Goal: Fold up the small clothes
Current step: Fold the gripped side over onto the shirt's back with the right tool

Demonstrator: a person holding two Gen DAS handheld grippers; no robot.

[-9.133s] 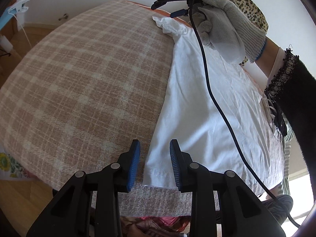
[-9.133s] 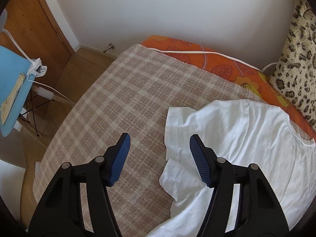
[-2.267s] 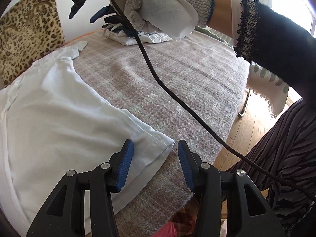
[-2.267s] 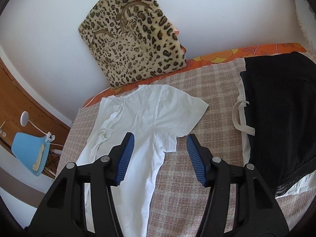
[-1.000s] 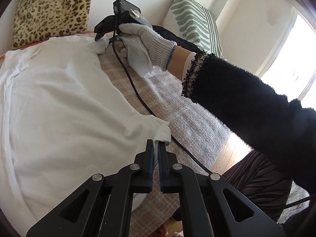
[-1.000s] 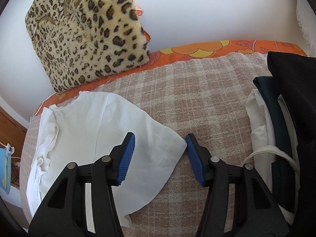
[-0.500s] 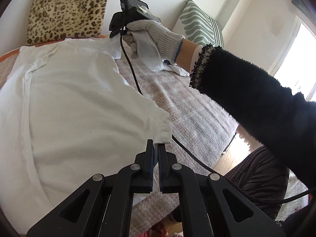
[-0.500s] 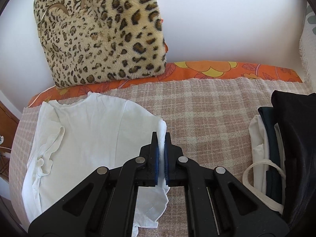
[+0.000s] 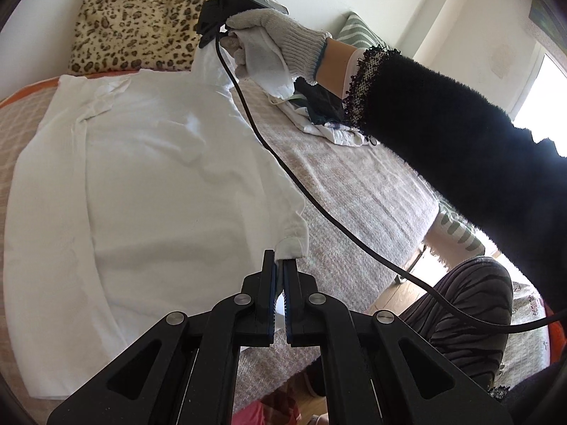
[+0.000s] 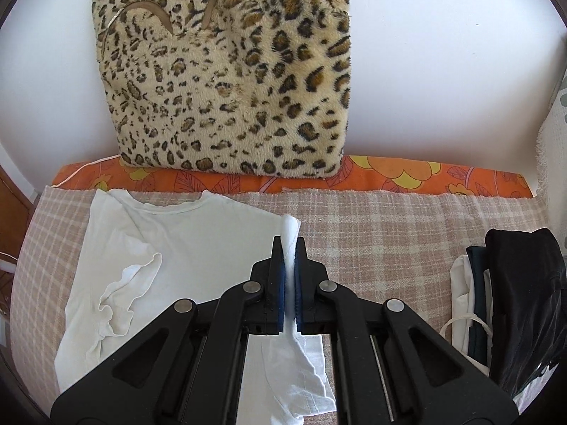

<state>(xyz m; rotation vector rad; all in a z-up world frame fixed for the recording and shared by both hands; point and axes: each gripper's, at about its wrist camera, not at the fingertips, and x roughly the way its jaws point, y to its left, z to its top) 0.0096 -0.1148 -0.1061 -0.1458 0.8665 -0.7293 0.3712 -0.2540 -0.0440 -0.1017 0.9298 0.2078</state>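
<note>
My left gripper (image 9: pixel 280 265) is pressed together on the hem corner of the white T-shirt (image 9: pixel 149 184), pinching a bunched bit of cloth just beyond the fingertips. My right gripper (image 10: pixel 290 248) is also clamped on the shirt, with a fold of sleeve cloth squeezed between its blue pads (image 10: pixel 281 283); in the left wrist view my gloved right hand (image 9: pixel 269 42) holds that gripper up near the far edge of the bed. The shirt lies spread on the plaid blanket (image 10: pixel 389 233) toward the bed's left side, its neckline toward the far edge, its right side raised off the blanket by both grips. A leopard-print cushion (image 10: pixel 230 71) leans on the wall at the far edge. A pile of dark and white clothes (image 10: pixel 514 290) sits near the bed's right edge, well apart from the shirt. A black cable (image 9: pixel 319 205) hangs from the right gripper across the blanket.
</note>
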